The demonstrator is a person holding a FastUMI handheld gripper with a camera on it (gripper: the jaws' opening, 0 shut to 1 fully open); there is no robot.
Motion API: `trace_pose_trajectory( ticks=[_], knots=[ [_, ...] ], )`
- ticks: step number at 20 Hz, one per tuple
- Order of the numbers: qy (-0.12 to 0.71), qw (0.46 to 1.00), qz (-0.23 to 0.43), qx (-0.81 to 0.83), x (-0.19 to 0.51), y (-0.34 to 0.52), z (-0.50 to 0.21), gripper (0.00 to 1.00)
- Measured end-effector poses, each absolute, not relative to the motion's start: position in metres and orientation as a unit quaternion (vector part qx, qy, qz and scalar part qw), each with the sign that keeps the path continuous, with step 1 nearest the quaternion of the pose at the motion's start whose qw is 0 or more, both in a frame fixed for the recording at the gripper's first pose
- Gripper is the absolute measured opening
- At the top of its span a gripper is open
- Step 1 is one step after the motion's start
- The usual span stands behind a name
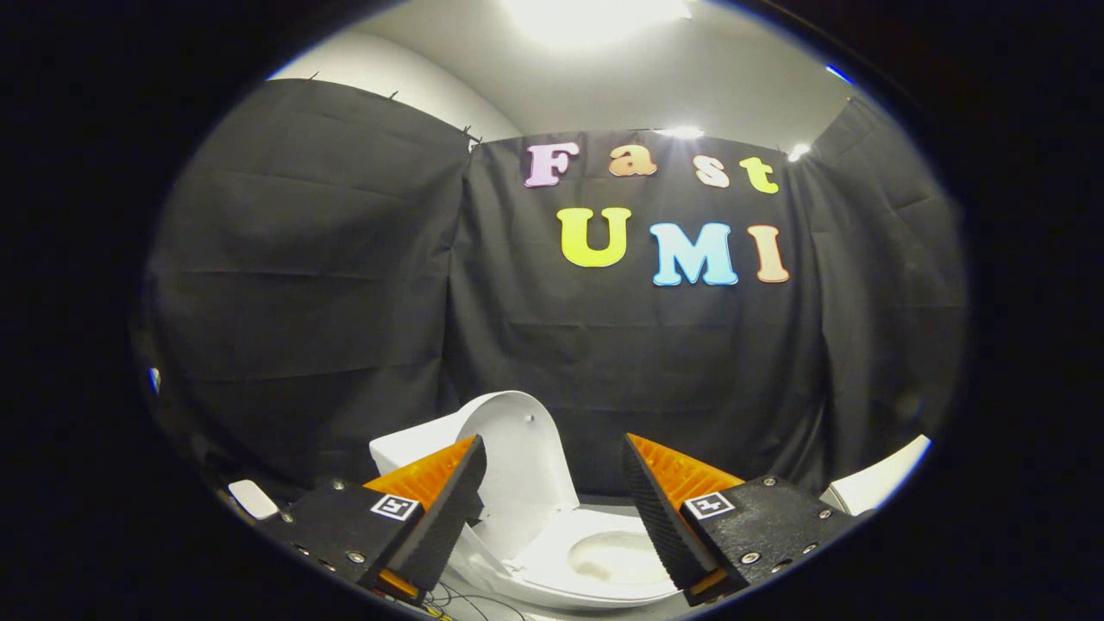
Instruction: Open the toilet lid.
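A white toilet stands low ahead of me against the black cloth wall. Its lid is raised, standing nearly upright and leaning back toward the tank. The seat ring lies flat, and the bowl shows between my fingers. My gripper is open, and its two fingers stand wide apart with nothing pressed between them. The left finger overlaps the lid's lower left edge in the view; I cannot tell whether it touches it.
Black cloth hangs all around behind the toilet. A second white fixture shows at the far right. A small white object lies low on the left. Thin cables run on the floor below the toilet.
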State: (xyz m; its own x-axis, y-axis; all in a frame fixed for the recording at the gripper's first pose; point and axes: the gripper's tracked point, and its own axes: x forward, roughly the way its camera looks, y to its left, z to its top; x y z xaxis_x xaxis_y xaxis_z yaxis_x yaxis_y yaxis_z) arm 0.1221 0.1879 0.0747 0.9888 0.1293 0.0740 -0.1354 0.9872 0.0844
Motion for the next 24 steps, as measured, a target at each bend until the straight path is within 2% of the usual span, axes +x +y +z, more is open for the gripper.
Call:
trace_pose_trajectory(
  ticks=[9,24],
  knots=[
    [-0.089,0.995,0.028,0.027,0.097,0.056,0.095,0.95],
    [-0.047,0.994,-0.087,0.054,0.045,-0.113,0.039,0.96]
  ],
)
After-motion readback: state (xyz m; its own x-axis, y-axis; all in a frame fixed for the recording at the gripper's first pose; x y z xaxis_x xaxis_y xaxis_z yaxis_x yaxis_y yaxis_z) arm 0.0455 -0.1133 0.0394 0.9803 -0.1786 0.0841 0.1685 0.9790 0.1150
